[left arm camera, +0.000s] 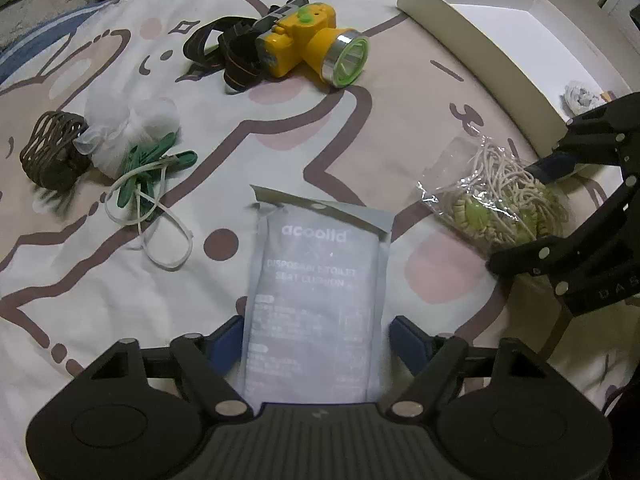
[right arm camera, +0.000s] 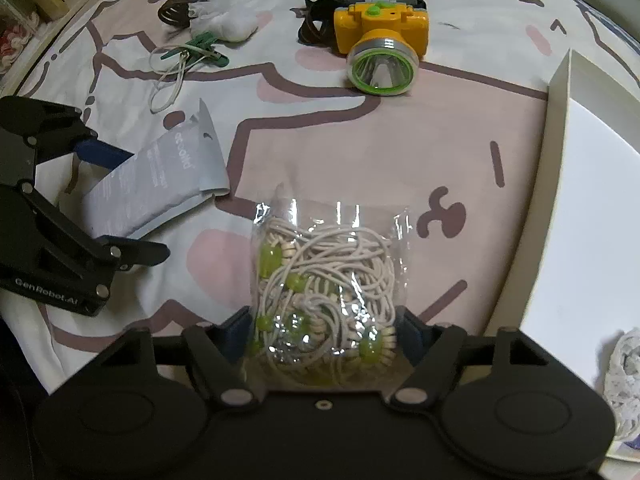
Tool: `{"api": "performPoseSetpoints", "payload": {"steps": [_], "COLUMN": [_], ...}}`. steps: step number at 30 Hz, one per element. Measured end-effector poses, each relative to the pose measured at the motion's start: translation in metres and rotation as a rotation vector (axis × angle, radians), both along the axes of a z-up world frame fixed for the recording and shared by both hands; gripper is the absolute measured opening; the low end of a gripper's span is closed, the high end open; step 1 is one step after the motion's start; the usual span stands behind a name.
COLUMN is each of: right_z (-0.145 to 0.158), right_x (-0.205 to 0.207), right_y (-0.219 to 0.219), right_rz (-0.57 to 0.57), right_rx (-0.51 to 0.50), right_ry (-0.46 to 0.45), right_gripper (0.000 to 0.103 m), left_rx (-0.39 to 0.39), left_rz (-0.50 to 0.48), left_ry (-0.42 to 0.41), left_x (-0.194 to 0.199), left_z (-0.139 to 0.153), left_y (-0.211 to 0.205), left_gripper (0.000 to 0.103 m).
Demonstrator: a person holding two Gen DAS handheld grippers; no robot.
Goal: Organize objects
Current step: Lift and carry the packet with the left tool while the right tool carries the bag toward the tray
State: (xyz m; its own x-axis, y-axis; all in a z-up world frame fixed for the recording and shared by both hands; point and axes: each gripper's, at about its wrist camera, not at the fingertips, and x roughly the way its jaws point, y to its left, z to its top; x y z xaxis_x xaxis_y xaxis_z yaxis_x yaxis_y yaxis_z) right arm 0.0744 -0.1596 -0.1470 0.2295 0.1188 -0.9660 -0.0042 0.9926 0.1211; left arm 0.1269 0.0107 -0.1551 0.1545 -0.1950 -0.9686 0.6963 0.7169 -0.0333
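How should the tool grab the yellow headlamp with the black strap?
Best guess: grip the yellow headlamp across its boxy body, coming straight down from above with one finger on each flat side. It lies on the bed sheet with its round lens tipped toward the camera, and that rim looks rounder and more slippery than the sides. The black strap is loose and floppy, so the lamp would dangle from it.

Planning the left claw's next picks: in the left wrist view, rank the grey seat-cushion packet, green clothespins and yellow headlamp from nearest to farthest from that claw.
1. Grey seat-cushion packet: between the left claw's fingers, centre.
2. Green clothespins: mid-distance, off to the left, tangled with white cord.
3. Yellow headlamp: farthest, top centre of the bedsheet.
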Motion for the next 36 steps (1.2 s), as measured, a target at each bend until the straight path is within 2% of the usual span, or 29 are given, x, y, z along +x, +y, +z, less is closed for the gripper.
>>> {"api": "performPoseSetpoints", "payload": {"steps": [4,7,15,29,36], "right_z": [0.003,0.006,0.024,0.074,0.092], "right_x": [0.000,0.000,0.004,0.004,-0.007], "right_y": [0.001,0.001,-0.010,-0.048,-0.074], "right_rz": [0.013,0.019,-0.001,-0.107,-0.159], "right_rx": [-0.009,-0.015,-0.036,-0.111,-0.122], "right_ry": [-0.012,-0.023,-0.099,-0.328,-0.415], "right_gripper": [0.070,0.069,0.069,0.069,0.069], "left_rx": [-0.010,-0.016,-0.096,-0.247,-0.297], "left_rz": [0.020,0.034,0.131,0.339,0.353], "left_ry": [-0.008,-0.019,-0.111,-0.231,-0.259], "left_x": [0.001,0.000,0.007,0.027,0.022], "left_z": [0.002,0.002,0.024,0.066,0.081], "left_y": [0.001,0.000,0.004,0.002,-0.018], "left_gripper": [0.063,0.061,0.060,0.060,0.060]}}
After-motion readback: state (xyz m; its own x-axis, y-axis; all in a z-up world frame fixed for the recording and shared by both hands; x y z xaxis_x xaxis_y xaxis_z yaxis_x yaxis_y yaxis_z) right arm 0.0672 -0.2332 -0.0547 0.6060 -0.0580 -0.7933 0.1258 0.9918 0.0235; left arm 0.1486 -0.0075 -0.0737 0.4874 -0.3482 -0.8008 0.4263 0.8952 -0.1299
